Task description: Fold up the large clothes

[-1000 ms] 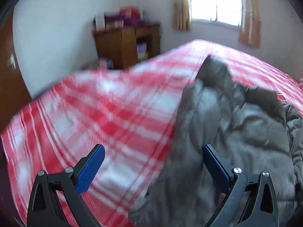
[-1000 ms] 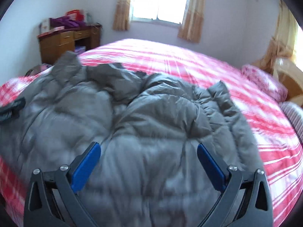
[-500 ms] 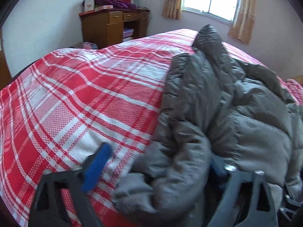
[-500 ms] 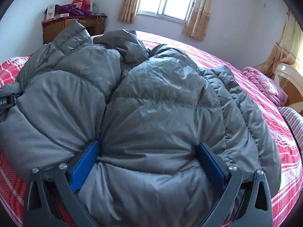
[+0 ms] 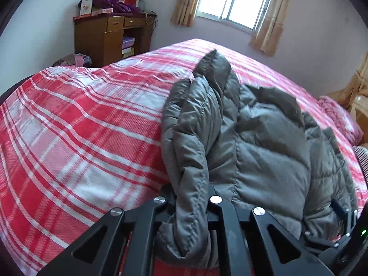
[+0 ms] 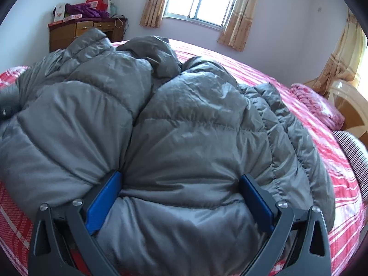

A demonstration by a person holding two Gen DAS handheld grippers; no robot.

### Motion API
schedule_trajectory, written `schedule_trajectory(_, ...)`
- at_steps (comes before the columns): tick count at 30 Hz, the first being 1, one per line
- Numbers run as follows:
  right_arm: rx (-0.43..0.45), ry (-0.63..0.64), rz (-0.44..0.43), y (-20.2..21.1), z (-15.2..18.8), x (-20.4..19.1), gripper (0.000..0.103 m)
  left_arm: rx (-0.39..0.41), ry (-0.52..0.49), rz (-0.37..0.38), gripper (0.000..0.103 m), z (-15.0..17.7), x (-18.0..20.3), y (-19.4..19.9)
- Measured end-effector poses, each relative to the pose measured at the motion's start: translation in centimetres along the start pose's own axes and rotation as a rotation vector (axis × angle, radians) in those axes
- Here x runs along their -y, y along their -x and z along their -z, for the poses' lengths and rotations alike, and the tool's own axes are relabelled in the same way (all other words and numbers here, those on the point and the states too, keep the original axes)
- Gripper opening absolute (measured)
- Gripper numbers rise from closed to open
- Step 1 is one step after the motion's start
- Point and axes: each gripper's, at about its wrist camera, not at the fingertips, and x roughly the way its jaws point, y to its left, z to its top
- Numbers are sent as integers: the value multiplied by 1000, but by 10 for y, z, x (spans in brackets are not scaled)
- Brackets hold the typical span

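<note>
Grey puffer jacket [image 6: 184,138] lies bunched on the plaid bed [image 5: 80,138]. Left hand-held gripper [image 5: 192,197] pinches its near edge for lifting; right hand-held gripper [image 6: 181,195] straddles the hem, wide, pads touching fabric.

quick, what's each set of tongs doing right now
Left tongs: closed on a fold at the edge of the grey puffer jacket.
Right tongs: open wide, jacket bulging between the blue pads, not clamped.

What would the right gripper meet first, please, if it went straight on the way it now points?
The grey puffer jacket: its padding already bulges between the open right gripper, so going on would press deeper into it, probably towards the red plaid bedspread beneath.
</note>
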Motion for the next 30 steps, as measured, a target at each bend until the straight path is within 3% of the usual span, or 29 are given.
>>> schedule_trajectory(5,2,18,-17,4,-3,-18,103,18,42,-2,7,-8,-20,17)
schedule_trajectory(9,21,71,-62,7,-10,-48,103,72,56,-45,6,-19,-41,43)
schedule_trajectory(13,25,113,-154,9,-21,-73,103,134,4,-94,6,-41,-40,70)
schedule_trajectory(16,37,123,-265,24,-29,-62,103,176,-60,-100,6,-52,-20,88)
schedule_trajectory(20,109,57,-249,56,-25,6,103,253,-190,-88,6,-59,36,110)
schedule_trajectory(22,124,-27,-179,62,-17,60,103,286,-264,-76,6,-58,74,117)
schedule_trajectory(26,76,-164,-7,44,7,154,103,332,-447,-51,6,-51,159,114)
schedule_trajectory(30,39,-338,57,33,39,223,103,328,-643,-9,6,-17,243,89)
